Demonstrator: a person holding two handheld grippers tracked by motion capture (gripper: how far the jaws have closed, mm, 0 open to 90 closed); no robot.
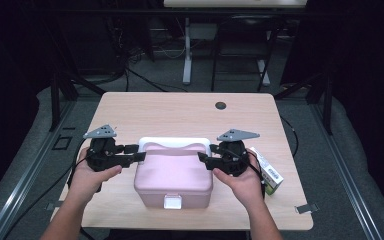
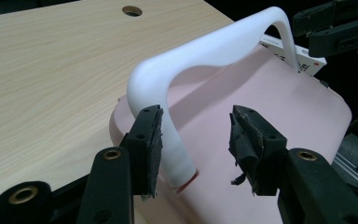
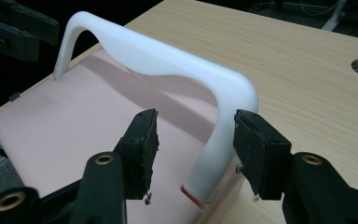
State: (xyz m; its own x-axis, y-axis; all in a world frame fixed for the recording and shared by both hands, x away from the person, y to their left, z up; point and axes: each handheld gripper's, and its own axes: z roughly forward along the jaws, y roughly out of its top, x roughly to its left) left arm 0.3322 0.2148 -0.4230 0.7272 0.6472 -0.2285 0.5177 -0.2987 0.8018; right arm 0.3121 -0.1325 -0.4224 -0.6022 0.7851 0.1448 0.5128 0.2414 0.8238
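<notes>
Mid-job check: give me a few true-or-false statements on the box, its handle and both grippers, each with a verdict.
1. The white handle stands raised over the pink box. True.
2. The left gripper is clamped shut on the handle. False: its jaws are open, with the handle's end between them beside one pad.
3. The right gripper has the handle's other end between its open jaws. True.
4. The box lid is off. False: the lid is on, with the white latch at the front.
5. A small carton lies on the table by the right hand. True.
</notes>
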